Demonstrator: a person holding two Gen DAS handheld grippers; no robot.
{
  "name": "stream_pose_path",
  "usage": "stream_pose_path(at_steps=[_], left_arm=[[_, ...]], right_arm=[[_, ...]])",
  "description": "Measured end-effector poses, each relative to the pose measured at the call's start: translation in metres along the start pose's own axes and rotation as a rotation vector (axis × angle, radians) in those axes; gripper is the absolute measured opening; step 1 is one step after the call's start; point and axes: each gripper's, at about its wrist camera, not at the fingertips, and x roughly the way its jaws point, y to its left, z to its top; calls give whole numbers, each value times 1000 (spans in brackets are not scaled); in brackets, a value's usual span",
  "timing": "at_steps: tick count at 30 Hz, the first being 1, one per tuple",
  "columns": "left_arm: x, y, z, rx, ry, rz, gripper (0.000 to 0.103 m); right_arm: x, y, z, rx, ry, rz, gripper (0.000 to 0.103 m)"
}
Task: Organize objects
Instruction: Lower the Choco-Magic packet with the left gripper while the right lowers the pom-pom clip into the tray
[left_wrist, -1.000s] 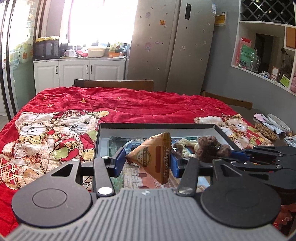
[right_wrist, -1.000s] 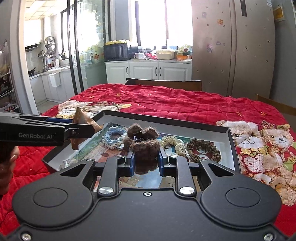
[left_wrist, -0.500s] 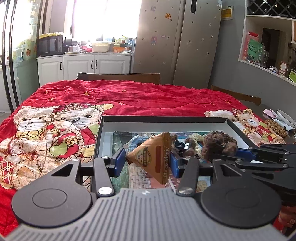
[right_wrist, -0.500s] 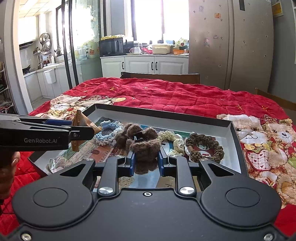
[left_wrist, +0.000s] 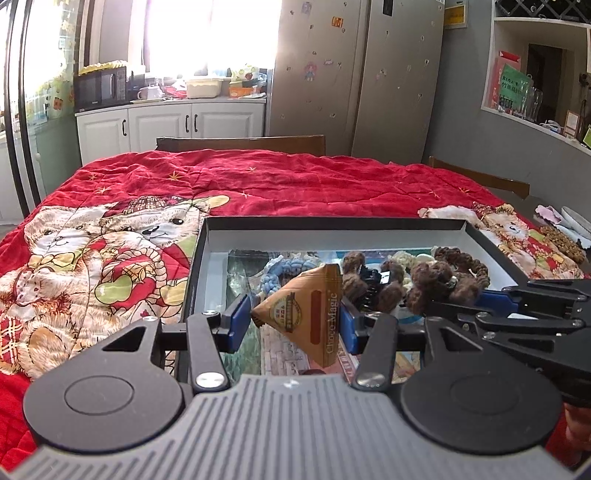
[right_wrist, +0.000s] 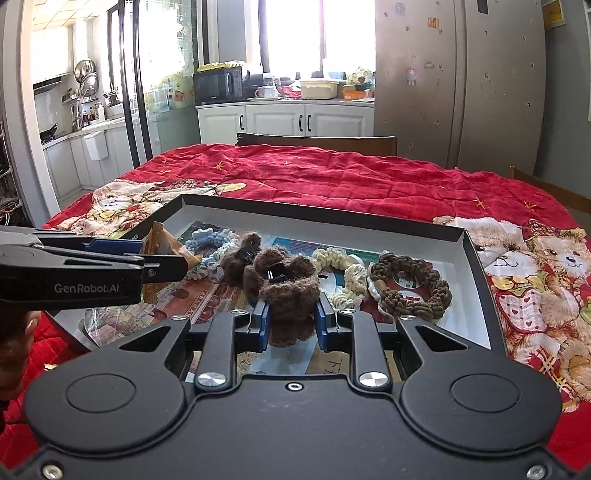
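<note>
Two items are mid-delivery over the box (right_wrist: 476, 280): the left gripper (left_wrist: 291, 321) clamps a Choco-Magic packet (left_wrist: 310, 314) near its left edge, while the right gripper (right_wrist: 291, 321) pinches a brown fuzzy clip (right_wrist: 291, 295) at the middle. Several scrunchies (right_wrist: 410, 291) already lie inside, crowding the drop spots; releasing both is what remains.

Both grippers tilt downward — left gripper (left_wrist: 291, 323) and right gripper (right_wrist: 291, 319) jaws clamped.

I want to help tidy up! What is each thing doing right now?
Left gripper: shut on the triangular Choco-Magic packet.
Right gripper: shut on the fuzzy brown hair clip.
Black box: open, lidless.
Braided brown scrunchie: lying in box.
Blue scrunchie: lying in box.
</note>
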Motion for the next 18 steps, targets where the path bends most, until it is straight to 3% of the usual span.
stream_pose_path(at_steps=[18], left_arm=[[7, -2, -5, 28, 7, 18, 54]], right_arm=[[11, -1, -4, -7, 24, -1, 23]])
